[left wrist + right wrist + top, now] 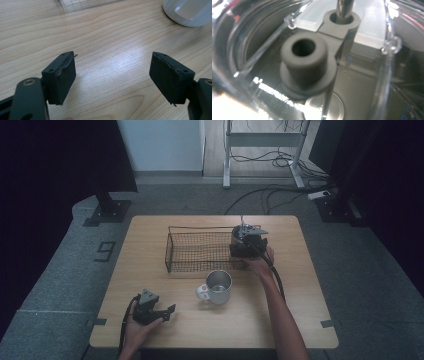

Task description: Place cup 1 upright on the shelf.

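My left gripper (169, 314) rests on the wooden table (145, 270) near its front left corner. It is open, and bare wood lies between its two black pads (112, 75). My right gripper (246, 240) hangs over a silvery lidded container (240, 231) at the right end of a wire basket (172, 252). Its jaws are hidden, so whether it grips anything is unclear. The right gripper view looks straight down at close range on the container's clear lid (367, 20), a grey knob (304, 62) and a metal rod (344, 6) standing in a grey ring.
A steel mug (218, 286) with a white handle stands in front of the basket, between the two hands; its blurred base (190, 12) is at the top right of the left gripper view. Beyond the table are a desk frame, floor cables and dark stands.
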